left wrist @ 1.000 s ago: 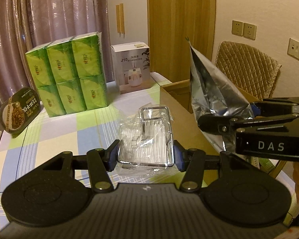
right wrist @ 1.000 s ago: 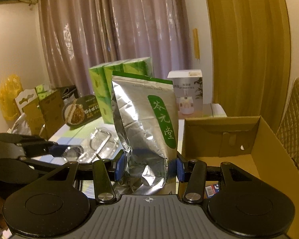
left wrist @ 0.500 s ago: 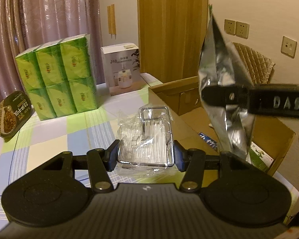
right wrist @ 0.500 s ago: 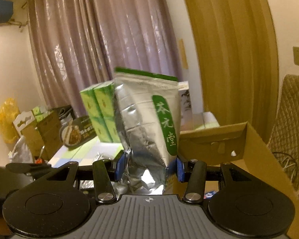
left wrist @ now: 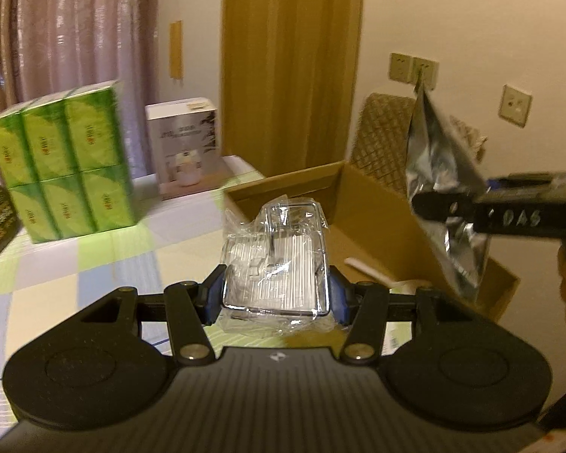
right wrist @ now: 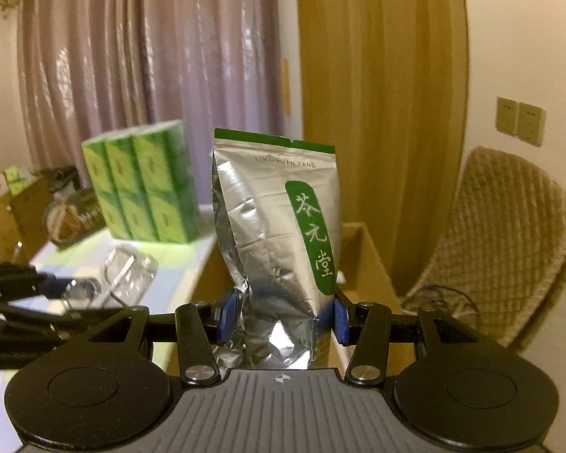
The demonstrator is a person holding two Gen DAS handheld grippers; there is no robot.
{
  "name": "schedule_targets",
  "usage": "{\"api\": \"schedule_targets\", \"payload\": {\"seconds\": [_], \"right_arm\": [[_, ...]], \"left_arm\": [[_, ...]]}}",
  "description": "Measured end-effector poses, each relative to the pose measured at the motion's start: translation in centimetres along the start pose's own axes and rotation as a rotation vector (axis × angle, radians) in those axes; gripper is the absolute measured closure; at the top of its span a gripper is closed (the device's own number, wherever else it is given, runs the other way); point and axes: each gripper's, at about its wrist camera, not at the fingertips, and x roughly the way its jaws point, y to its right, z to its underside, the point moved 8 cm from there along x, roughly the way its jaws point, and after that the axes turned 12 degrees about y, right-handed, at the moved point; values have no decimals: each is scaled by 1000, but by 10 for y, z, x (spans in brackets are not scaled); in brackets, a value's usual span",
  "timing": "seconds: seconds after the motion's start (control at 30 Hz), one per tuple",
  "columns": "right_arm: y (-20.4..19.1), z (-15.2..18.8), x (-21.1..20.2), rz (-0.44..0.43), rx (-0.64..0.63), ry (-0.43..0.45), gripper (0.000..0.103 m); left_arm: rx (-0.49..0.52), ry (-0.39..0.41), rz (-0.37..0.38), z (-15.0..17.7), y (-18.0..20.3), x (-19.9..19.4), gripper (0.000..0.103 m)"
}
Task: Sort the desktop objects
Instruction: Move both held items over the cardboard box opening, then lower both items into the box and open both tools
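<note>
- Left gripper (left wrist: 275, 294) clamped on clear plastic-wrapped case (left wrist: 277, 260); held above checked tablecloth (left wrist: 94, 264), beside open cardboard box (left wrist: 377, 219)
- Right gripper (right wrist: 279, 319) closed on silver tea pouch (right wrist: 275, 226); upright, over box

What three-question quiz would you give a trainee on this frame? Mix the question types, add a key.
1. True or false: the left gripper is empty.
2. Multiple choice: what is the right gripper clamped on? A) the green tissue pack B) the silver foil tea pouch C) the white product box
3. Short answer: which open container sits just beyond both held items?

Key
1. False: it is shut on a clear plastic-wrapped case.
2. B
3. The cardboard box, at the table's edge.
</note>
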Motion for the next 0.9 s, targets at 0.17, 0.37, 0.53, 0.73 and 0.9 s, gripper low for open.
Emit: {"api": "schedule_targets", "payload": {"seconds": [0.17,0.37,0.53,0.73,0.9], "right_arm": [[26,11,-6,37,4,-29,57],[44,16,-11,60,-3,-45,57],[52,19,-12,70,-9,-60,57],[56,20,-12,79,-7,-64,57],[57,20,-10,79,-11,-67,57]], "left_arm": [[5,-5,46,0,26,13,54],[13,-22,81,5,47,28,54],[14,-34,94,9,56,37,54],[16,-39,108,11,63,41,54],[20,-46,115,13,64,43,54]]}}
